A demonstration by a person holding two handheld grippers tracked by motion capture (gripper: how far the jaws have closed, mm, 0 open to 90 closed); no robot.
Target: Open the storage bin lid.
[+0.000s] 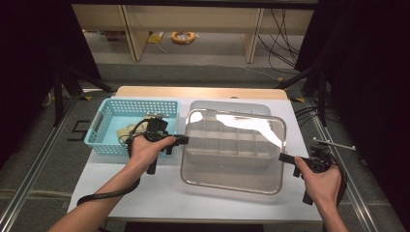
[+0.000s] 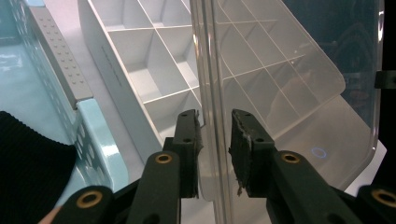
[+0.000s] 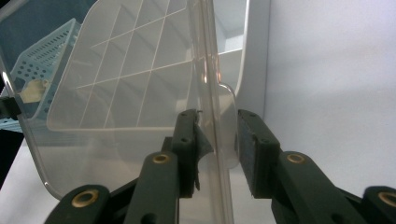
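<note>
While you hold the lid between both tongs, read the scene like this:

Table (image 1: 145, 193): white top; everything sits on it, in front of you.
Divided box (image 2: 140, 70): white, compartments bare as far as you can see, standing just right of the basket.
Clear lid (image 1: 232, 150): lifted and tilted over the box, not seated; its left and right edges run between your jaws.
Blue basket (image 1: 111, 121): left of the box, a pale item inside, too small to name.
Left gripper (image 2: 215, 140): jaws straddle the lid's edge with a visible gap, so you steady it loosely at most.
Right gripper (image 3: 217, 140): same stance on the opposite edge; a firm clamp can't be confirmed.
Progress: lid is in hand over the box; whether you are fitting or removing it can't be told; setting it down remains.
</note>
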